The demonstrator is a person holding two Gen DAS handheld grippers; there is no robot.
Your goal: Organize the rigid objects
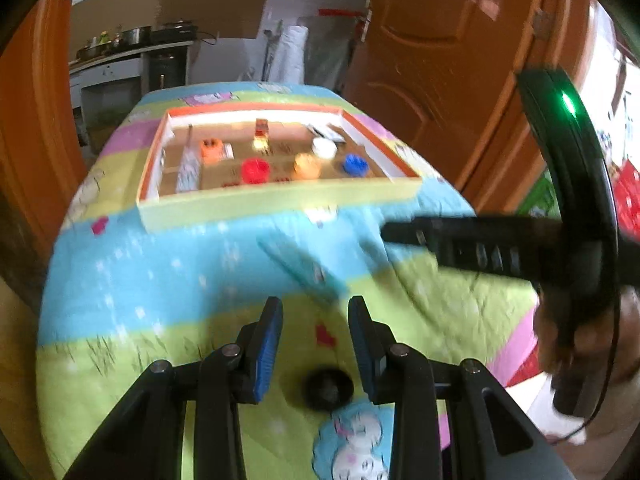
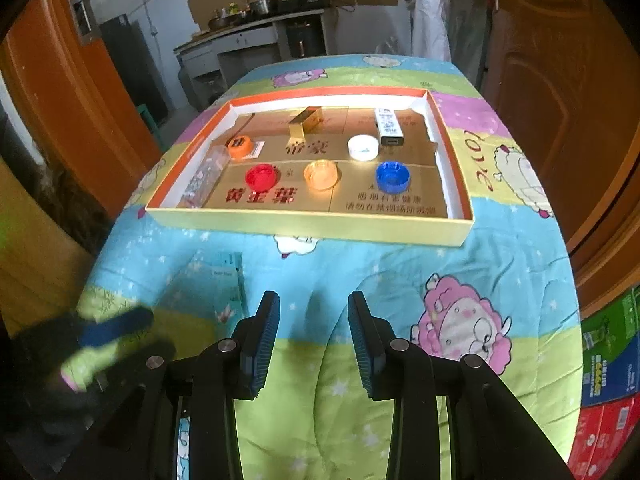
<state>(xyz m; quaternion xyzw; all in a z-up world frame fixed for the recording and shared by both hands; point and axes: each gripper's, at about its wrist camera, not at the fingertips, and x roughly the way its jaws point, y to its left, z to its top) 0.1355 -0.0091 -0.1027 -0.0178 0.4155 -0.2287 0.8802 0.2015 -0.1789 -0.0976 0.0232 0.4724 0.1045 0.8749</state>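
Observation:
A shallow orange-rimmed cardboard tray (image 2: 312, 229) lies on a cartoon-print quilt. In it are a red cap (image 2: 262, 178), an amber cap (image 2: 321, 175), a blue cap (image 2: 393, 177), a white cap (image 2: 363, 147), an orange cap (image 2: 239, 147), a gold box (image 2: 306, 122), a white box (image 2: 389, 126) and a clear case (image 2: 204, 178). My right gripper (image 2: 314, 300) hovers open over the quilt in front of the tray, nothing between its pads. My left gripper (image 1: 315, 304) is open too, above a black round cap (image 1: 328, 388) lying on the quilt. It shows blurred in the right wrist view (image 2: 116, 330).
A flat pale-blue packet (image 2: 214, 284) lies on the quilt, left of my right gripper. The quilt-covered table (image 2: 500, 264) drops off at left and right. Orange-brown doors (image 2: 560, 80) stand on both sides. Stacked cartons (image 2: 608, 380) sit at the right. A kitchen counter (image 2: 248, 36) is behind.

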